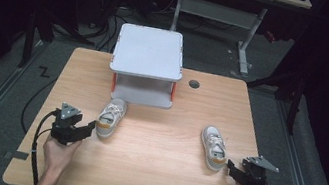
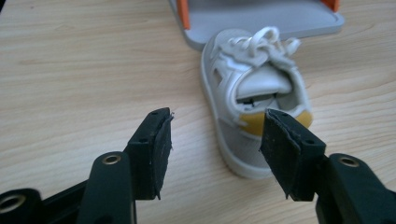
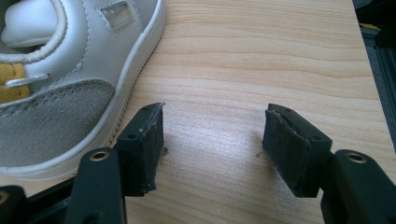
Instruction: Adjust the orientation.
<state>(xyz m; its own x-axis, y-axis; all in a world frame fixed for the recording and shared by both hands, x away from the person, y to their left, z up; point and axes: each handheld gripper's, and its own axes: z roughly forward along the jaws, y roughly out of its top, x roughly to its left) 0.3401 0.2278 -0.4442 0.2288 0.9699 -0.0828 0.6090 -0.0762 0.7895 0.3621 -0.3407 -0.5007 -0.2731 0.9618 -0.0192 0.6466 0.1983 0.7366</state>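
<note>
Shoes, two of them, lie on the desk (image 1: 149, 171). At about nine o'clock, the left gripper (image 1: 90, 127) points its fingers at the heel of the left shoe (image 1: 110, 118), whose toe meets the grey shelf stand (image 1: 146, 64) at twelve o'clock. In the left gripper view those fingers (image 2: 154, 149) stand moderately apart with nothing clamped, the shoe's heel just beyond them. At about three o'clock lies the right shoe (image 1: 213, 147); the right gripper (image 1: 230, 169) sits at its heel, fingers (image 3: 144, 144) wide over bare wood, holding nothing.
</note>
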